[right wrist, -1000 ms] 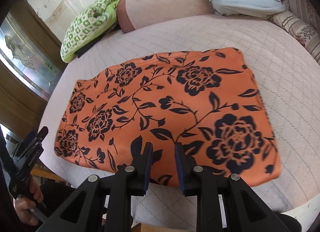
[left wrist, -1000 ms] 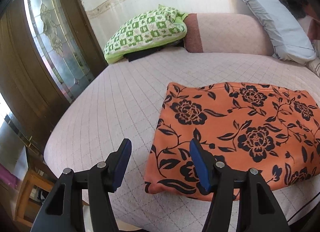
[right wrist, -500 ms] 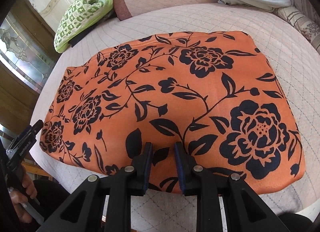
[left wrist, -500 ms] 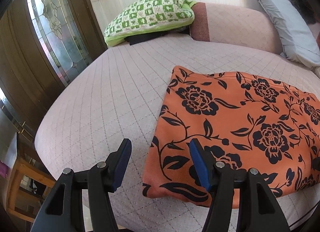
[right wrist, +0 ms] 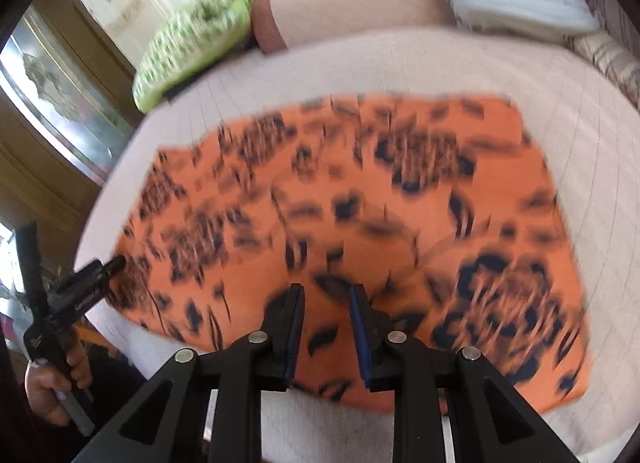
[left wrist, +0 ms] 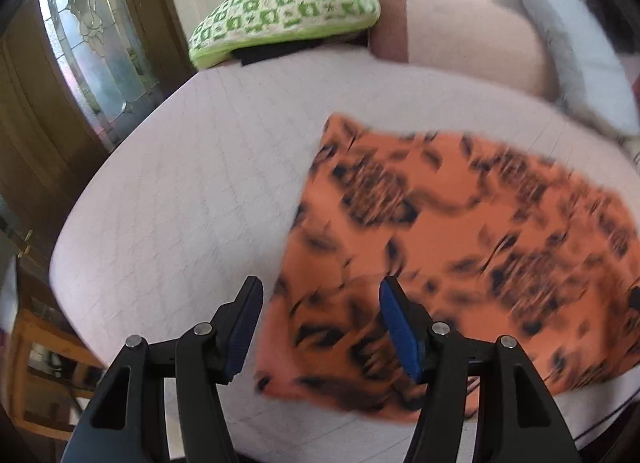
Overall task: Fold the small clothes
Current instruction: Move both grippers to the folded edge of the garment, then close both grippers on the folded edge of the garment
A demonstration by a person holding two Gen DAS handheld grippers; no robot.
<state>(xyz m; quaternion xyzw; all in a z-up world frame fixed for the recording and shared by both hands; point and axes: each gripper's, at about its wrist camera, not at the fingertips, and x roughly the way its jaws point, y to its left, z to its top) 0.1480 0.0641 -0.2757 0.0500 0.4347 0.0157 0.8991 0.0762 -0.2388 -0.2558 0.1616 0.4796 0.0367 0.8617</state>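
Note:
An orange garment with black flowers lies flat on the pale quilted bed; both views are blurred by motion. My left gripper is open wide, above the garment's near left corner, holding nothing. In the right wrist view the garment fills the middle. My right gripper is open with a narrow gap, over the garment's near edge, with nothing between its pads. The left gripper also shows at the left of the right wrist view, held in a hand.
A green and white checked cushion and a pink bolster lie at the bed's far end, with a grey pillow at the right. A wooden door with patterned glass stands left. The bed's edge drops off at the near left.
Both grippers have moved forward and lower toward the garment's near edge. The views have become blurred. Jaw openings look unchanged.

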